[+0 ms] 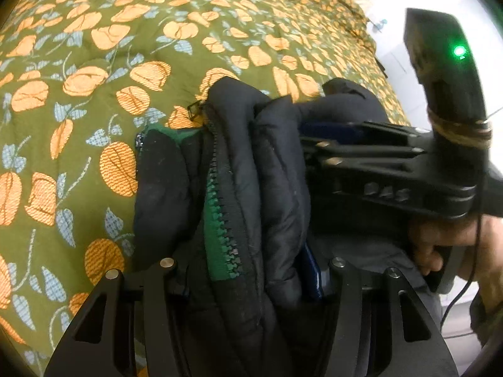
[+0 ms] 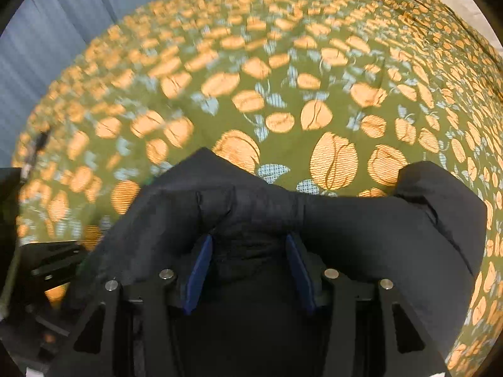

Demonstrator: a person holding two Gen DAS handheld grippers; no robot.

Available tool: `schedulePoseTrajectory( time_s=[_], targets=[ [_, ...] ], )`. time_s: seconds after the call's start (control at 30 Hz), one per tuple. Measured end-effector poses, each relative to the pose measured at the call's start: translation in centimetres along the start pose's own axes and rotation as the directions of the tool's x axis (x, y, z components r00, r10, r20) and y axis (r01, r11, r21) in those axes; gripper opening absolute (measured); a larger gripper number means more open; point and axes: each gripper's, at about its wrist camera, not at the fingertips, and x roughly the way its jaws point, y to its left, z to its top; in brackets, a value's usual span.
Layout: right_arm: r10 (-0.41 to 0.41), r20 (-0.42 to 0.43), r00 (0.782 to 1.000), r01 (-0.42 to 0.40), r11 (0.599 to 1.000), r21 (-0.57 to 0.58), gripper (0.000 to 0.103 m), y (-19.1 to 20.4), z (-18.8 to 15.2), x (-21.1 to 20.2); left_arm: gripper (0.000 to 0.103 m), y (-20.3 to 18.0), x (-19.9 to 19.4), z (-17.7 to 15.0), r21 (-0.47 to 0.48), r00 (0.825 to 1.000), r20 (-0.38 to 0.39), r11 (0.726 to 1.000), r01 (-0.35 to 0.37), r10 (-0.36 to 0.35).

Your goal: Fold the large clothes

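Observation:
A black padded jacket with a green zipper tape is gathered into a thick bundle above the bed. My left gripper is shut on that bundle, and the cloth hides its left finger. My right gripper comes in from the right and bites the same bundle close by. In the right wrist view the jacket bulges out on both sides of my right gripper, whose blue pads press on a fold. My left gripper shows blurred at the left edge.
An olive bedspread with orange flowers covers the bed under both grippers. A person's hand holds the right gripper's handle, with a thin cable hanging below. A grey-blue wall stands beyond the bed's left side.

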Motion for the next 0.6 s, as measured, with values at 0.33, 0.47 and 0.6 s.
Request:
schedulePoseTrajectory(
  time_s=[0.33,0.47,0.6],
  targets=[
    [0.071,0.141,0.987,-0.074,0.997,0.017,0.049,-1.1,-4.5,-6.1,0.055,-0.9,-0.6,-0.4,0.037,1.000,0.011,0.999,-0.014,0.014],
    [0.144,0.238,0.961,-0.130,0.989,-0.074,0.049,0.9,-11.2,-12.7,0.054,-0.8,-0.6,-0.3,0.030,1.000,0.009,1.000,-0.006,0.005],
    [0.185,0.296,0.937,-0.174,0.983,-0.064,0.049,3.2,-20.2,-15.7,0.055,-1.0,-0.8,-0.3,0.036,1.000,0.012,0.999,-0.014,0.013]
  ],
)
